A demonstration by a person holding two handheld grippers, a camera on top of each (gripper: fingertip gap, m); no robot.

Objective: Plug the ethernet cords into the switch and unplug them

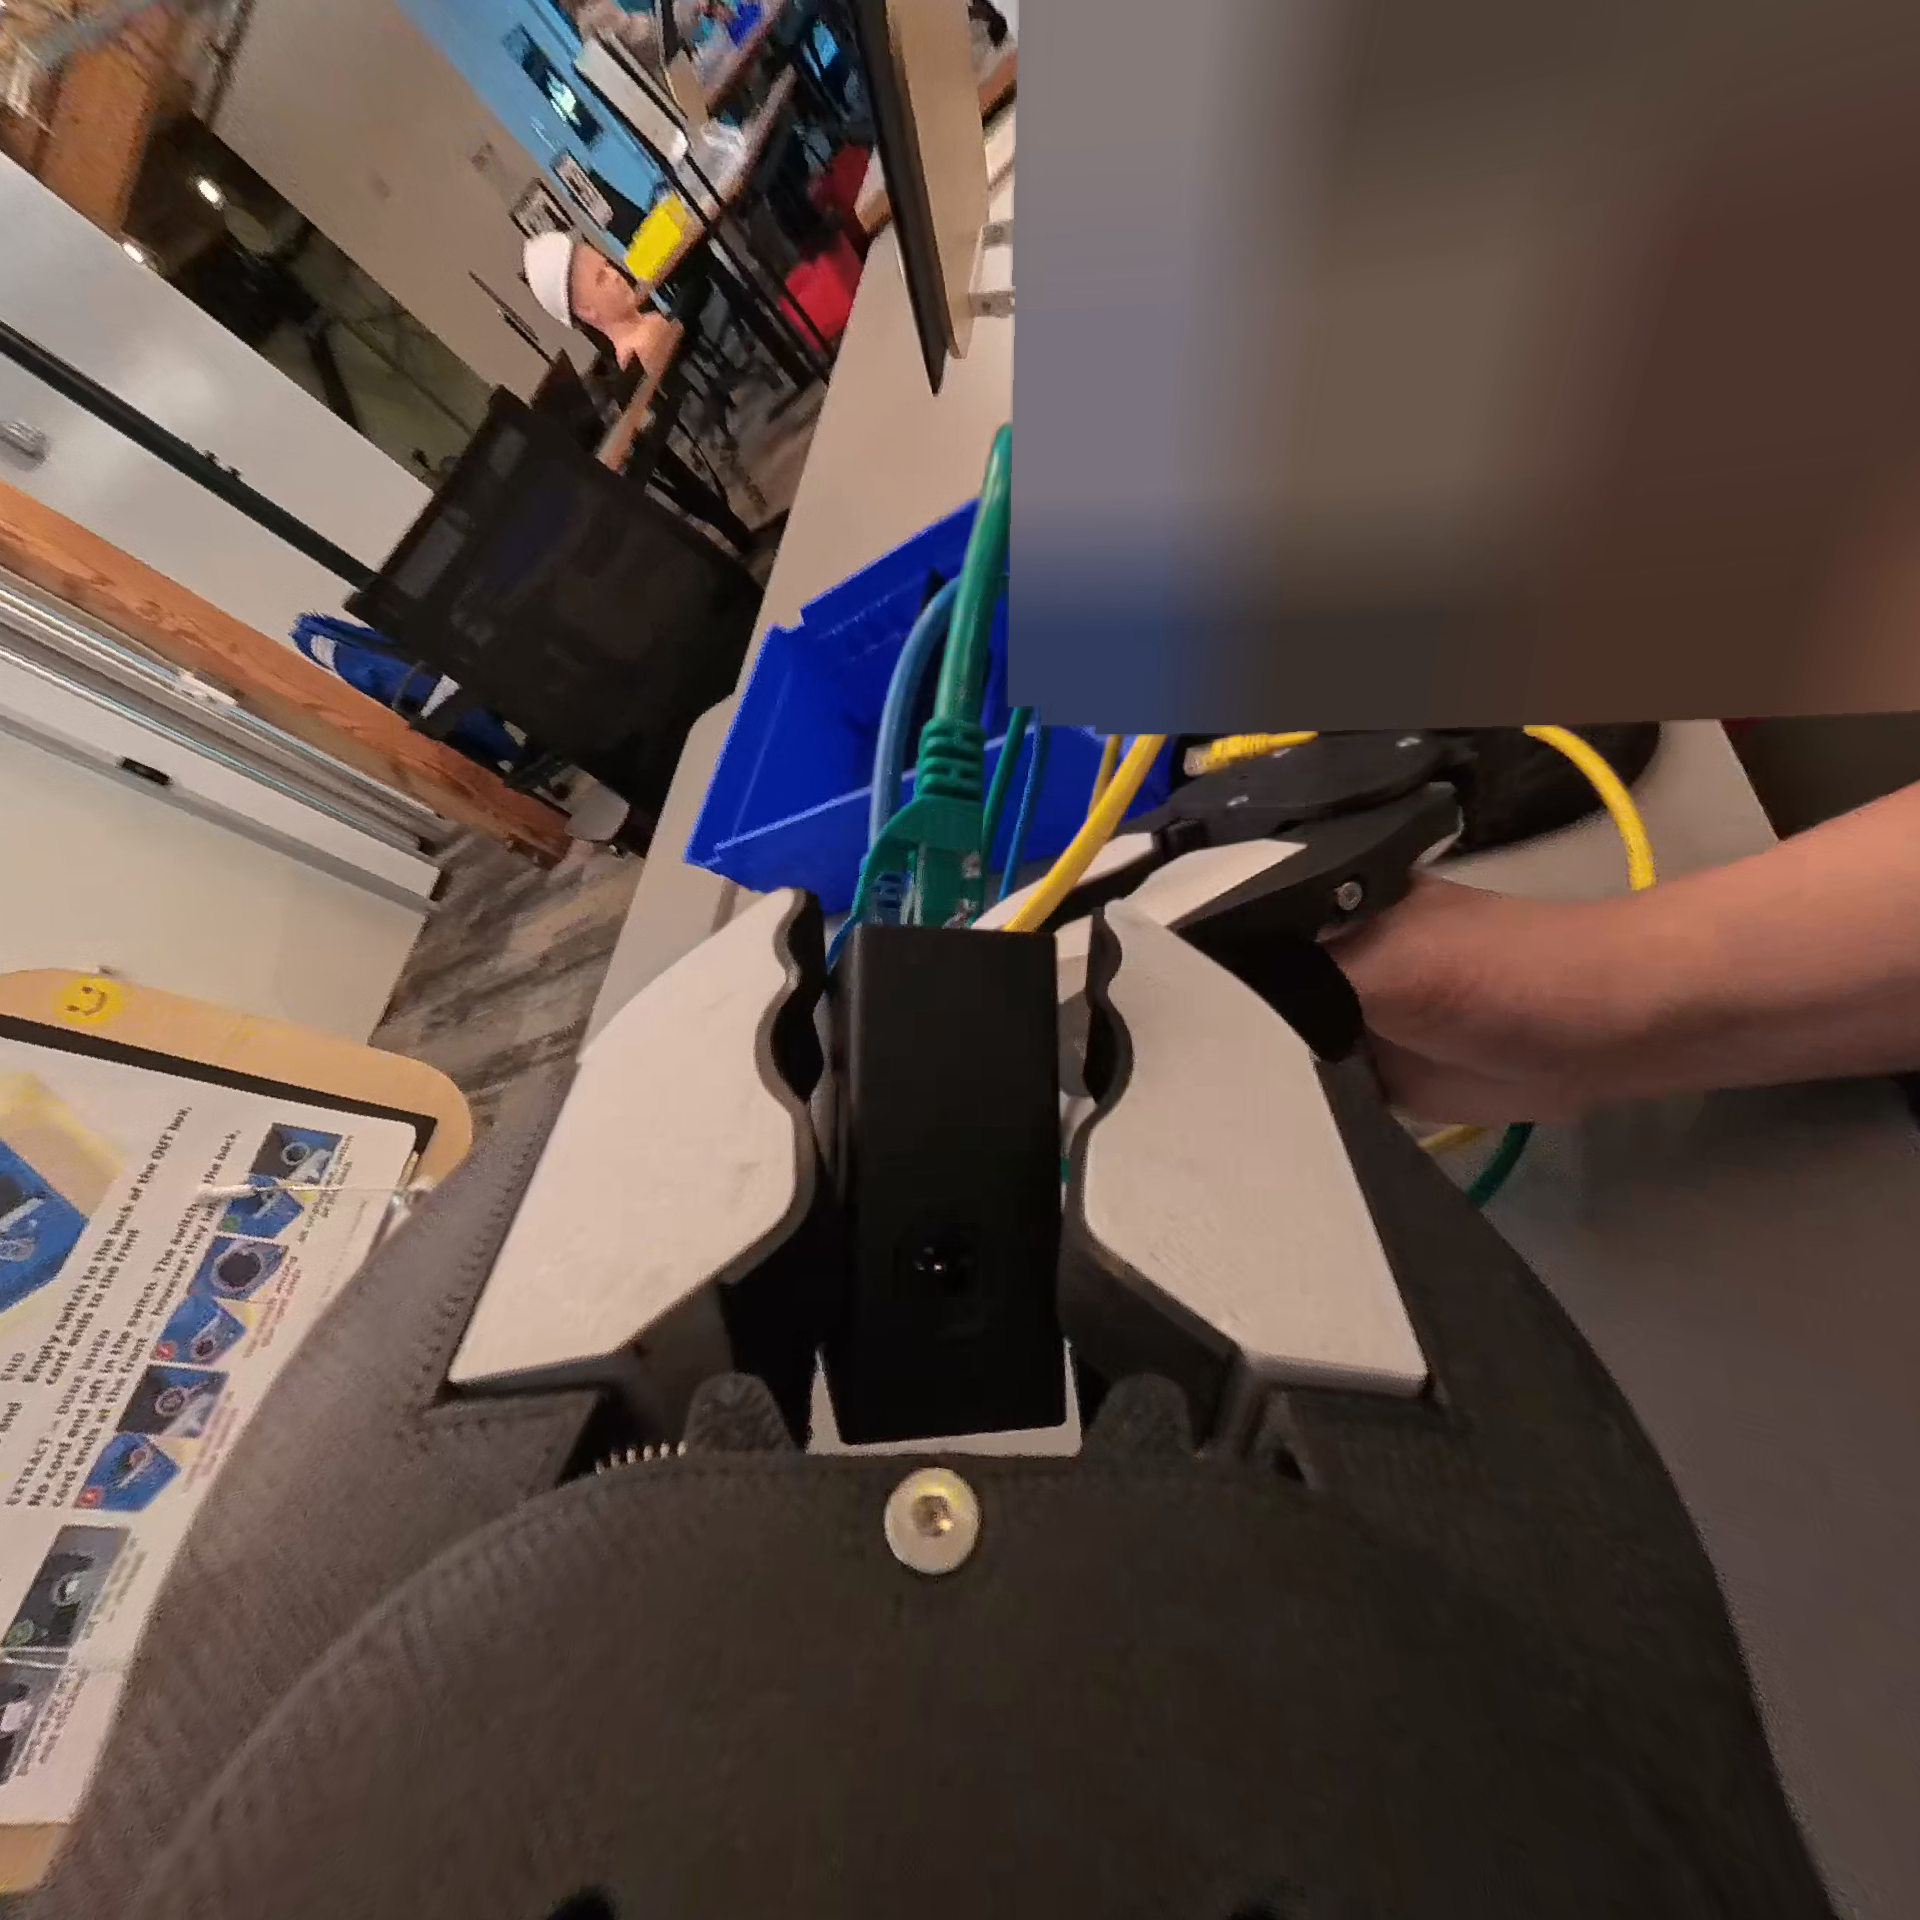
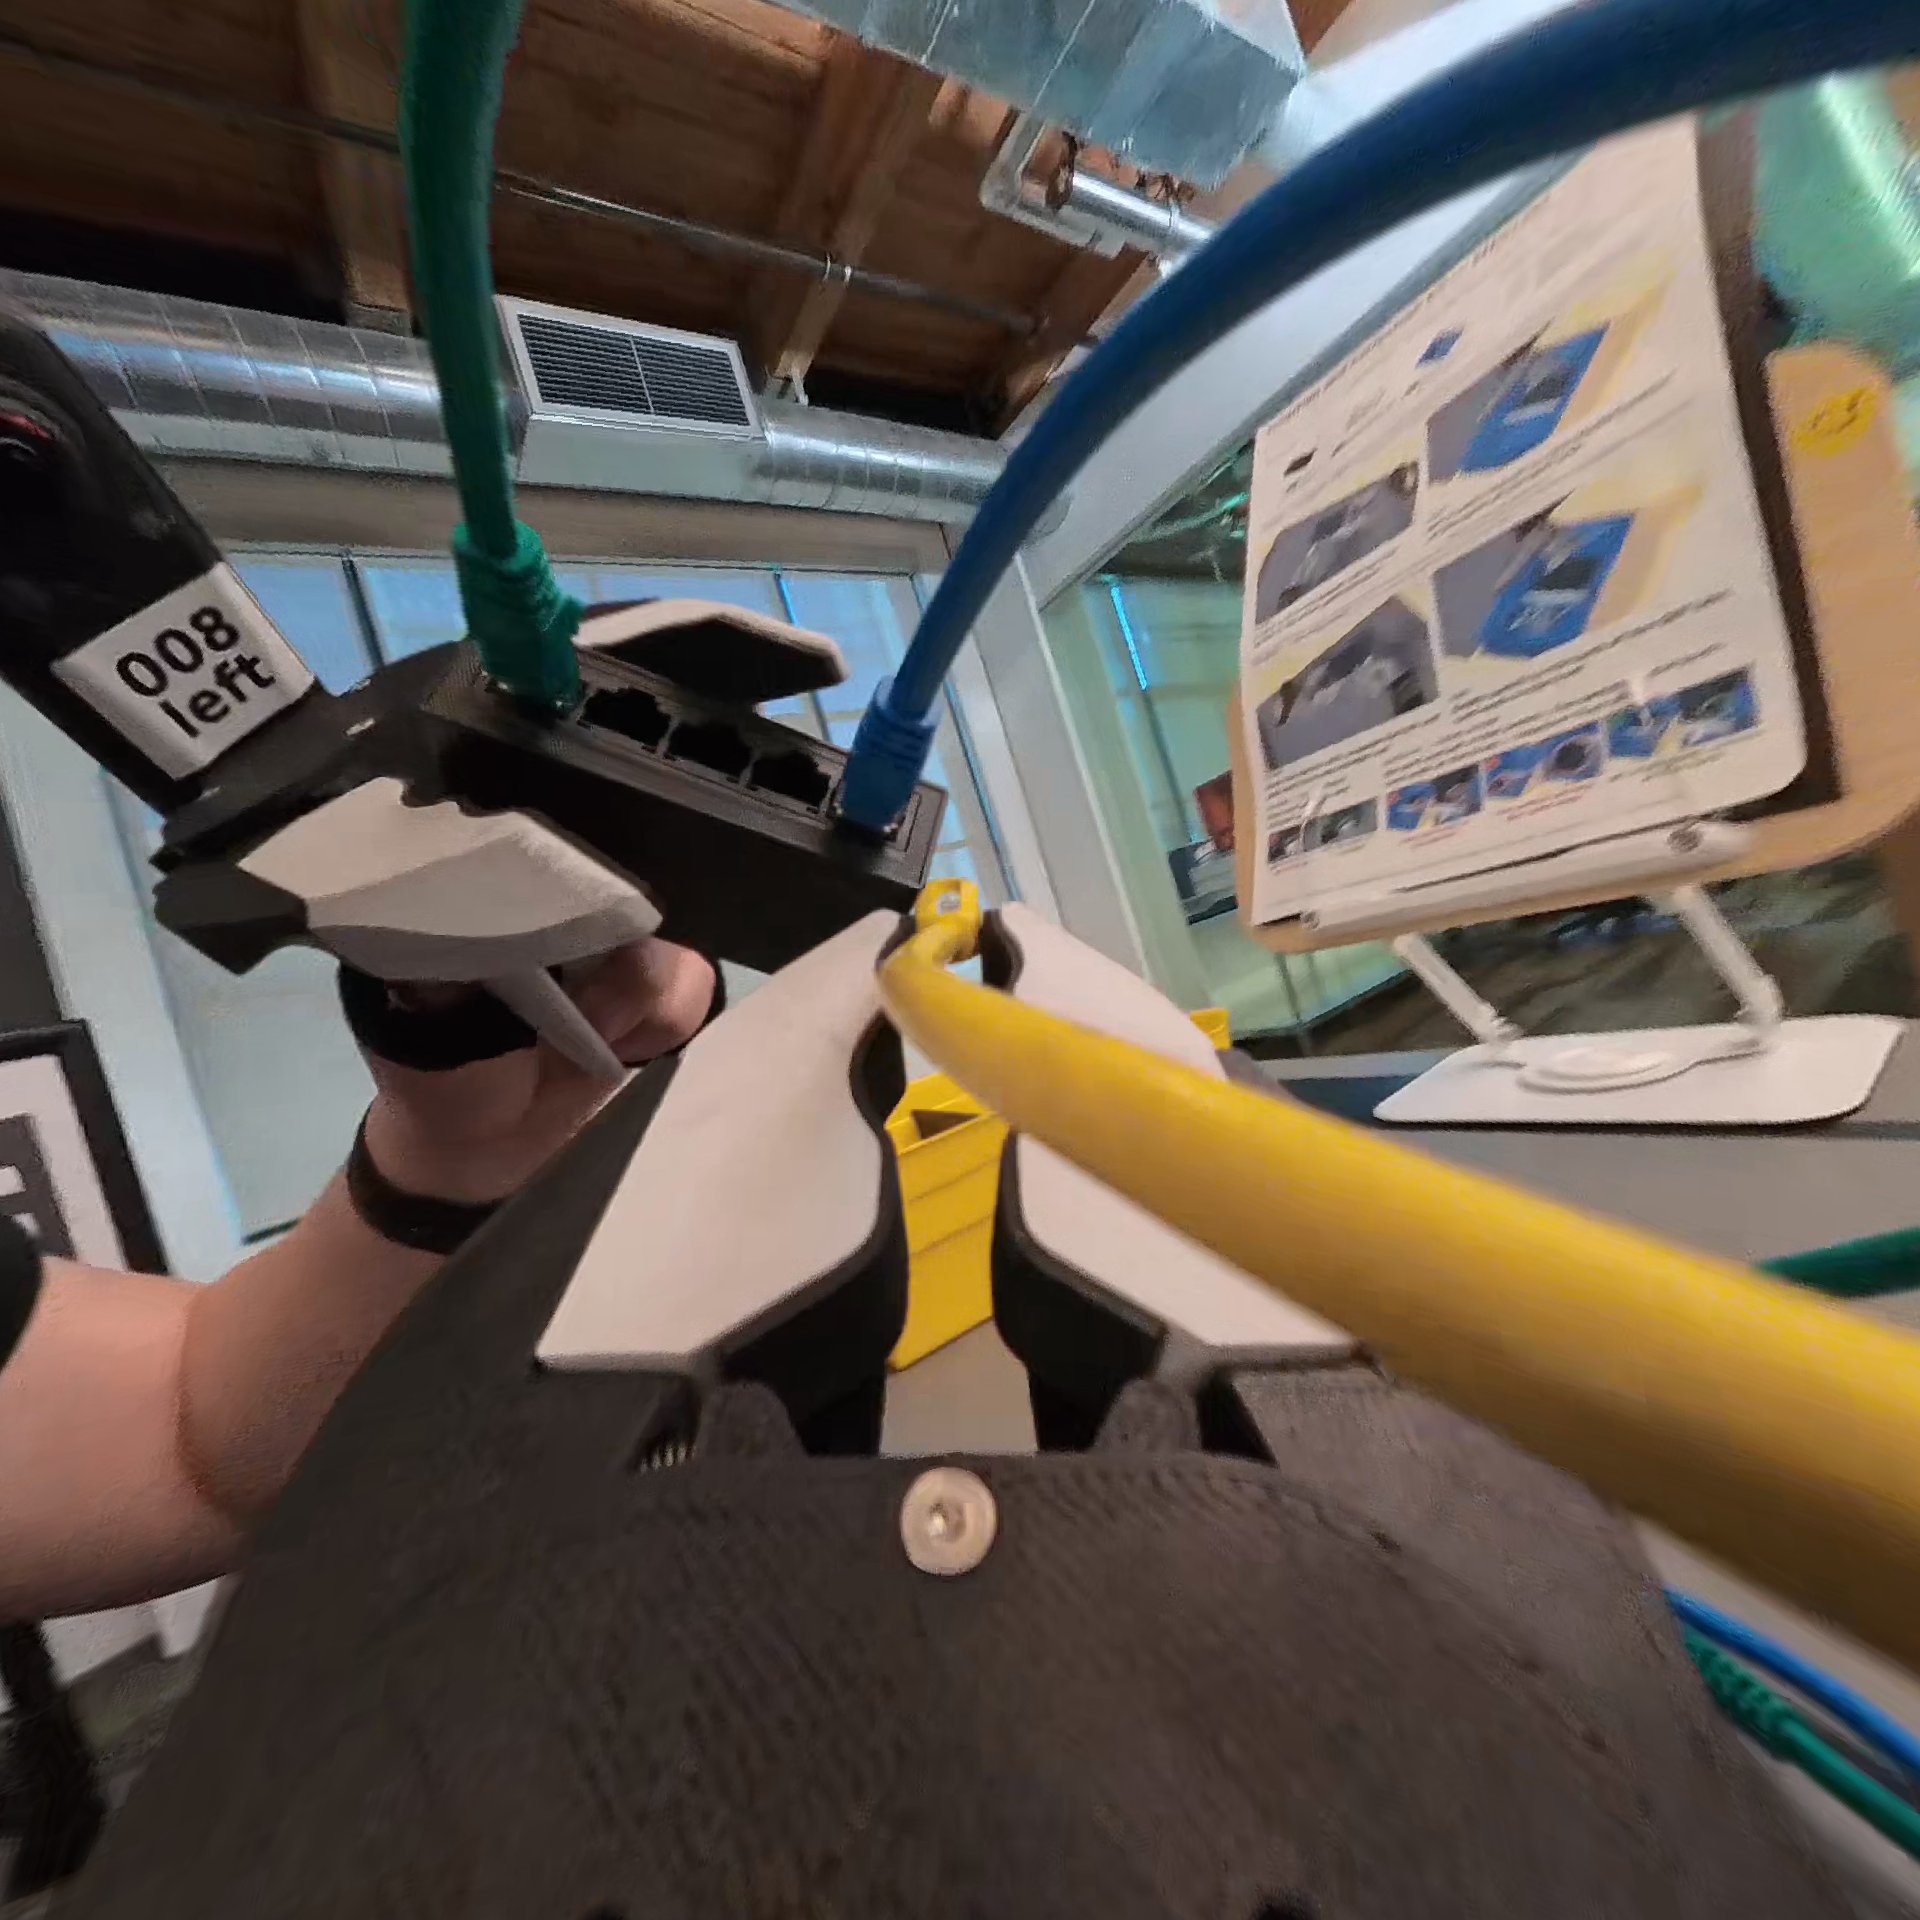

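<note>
My left gripper (image 1: pixel 940 966) is shut on the black switch (image 1: pixel 951 1164) and holds it in the air, its port side facing away. In the right wrist view the switch (image 2: pixel 665 790) shows a green cord (image 2: pixel 514 613) plugged into one end port and a blue cord (image 2: pixel 888 748) plugged into the other end port, with three open ports between them. My right gripper (image 2: pixel 940 935) is shut on the yellow cord (image 2: pixel 1299 1184) near its plug, which sits just below the switch's blue-cord end. The right gripper also shows in the left wrist view (image 1: pixel 1101 883), just beyond the switch.
A blue bin (image 1: pixel 831 769) sits on the grey table (image 1: pixel 665 883) behind the switch. A yellow bin (image 2: pixel 940 1205) stands beyond my right fingers. An instruction sheet on a wooden board with a white stand (image 2: pixel 1507 540) is at the right. Loose blue and green cord lengths (image 2: pixel 1787 1725) trail at the lower right. The gap from one gripper's tips to the other's is roughly 5 cm.
</note>
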